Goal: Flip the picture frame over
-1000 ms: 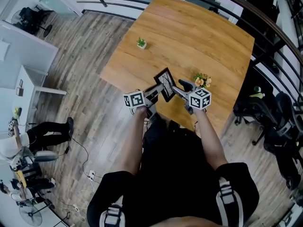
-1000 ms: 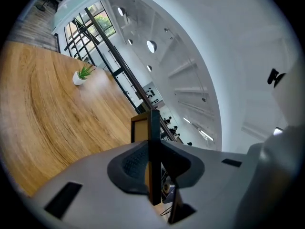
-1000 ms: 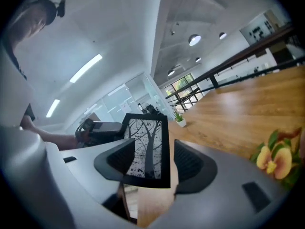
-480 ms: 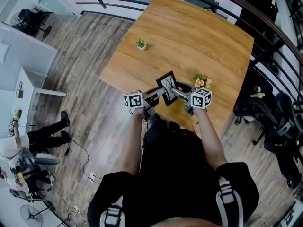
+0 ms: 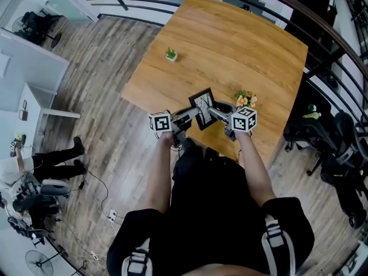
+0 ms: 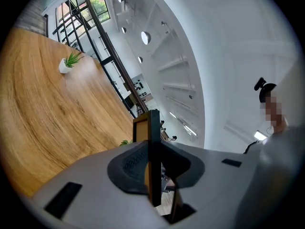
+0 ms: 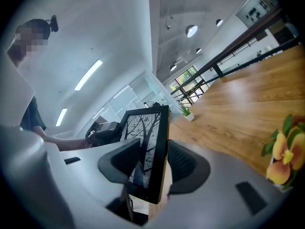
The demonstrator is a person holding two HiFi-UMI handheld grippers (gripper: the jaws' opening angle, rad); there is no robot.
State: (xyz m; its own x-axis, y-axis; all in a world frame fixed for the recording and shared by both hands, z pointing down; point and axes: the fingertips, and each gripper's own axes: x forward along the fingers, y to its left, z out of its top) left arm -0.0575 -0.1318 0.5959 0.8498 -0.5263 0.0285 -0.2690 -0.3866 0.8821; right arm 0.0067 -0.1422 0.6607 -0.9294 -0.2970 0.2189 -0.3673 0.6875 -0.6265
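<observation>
A black picture frame (image 5: 203, 107) with a tree print is held up on edge above the near edge of the wooden table (image 5: 230, 45). My left gripper (image 5: 192, 115) is shut on its left side; in the left gripper view the frame (image 6: 151, 142) stands edge-on, clamped between the pads of that gripper (image 6: 153, 163). My right gripper (image 5: 214, 109) reaches in from the right. Its jaws are closing round the frame (image 7: 150, 142), printed face towards the left pad. A sliver of room still shows beside the pads of the right gripper (image 7: 155, 168).
A small potted plant (image 5: 171, 53) stands near the table's left edge. A pot of orange flowers (image 5: 245, 98) sits just right of my right gripper, close to the frame. Railings run behind the table, and office chairs (image 5: 339, 148) stand at the right.
The right gripper has come in from the right, so that its jaws now sit round the frame's right side. The frame has tipped slightly more upright. The left gripper keeps its hold.
</observation>
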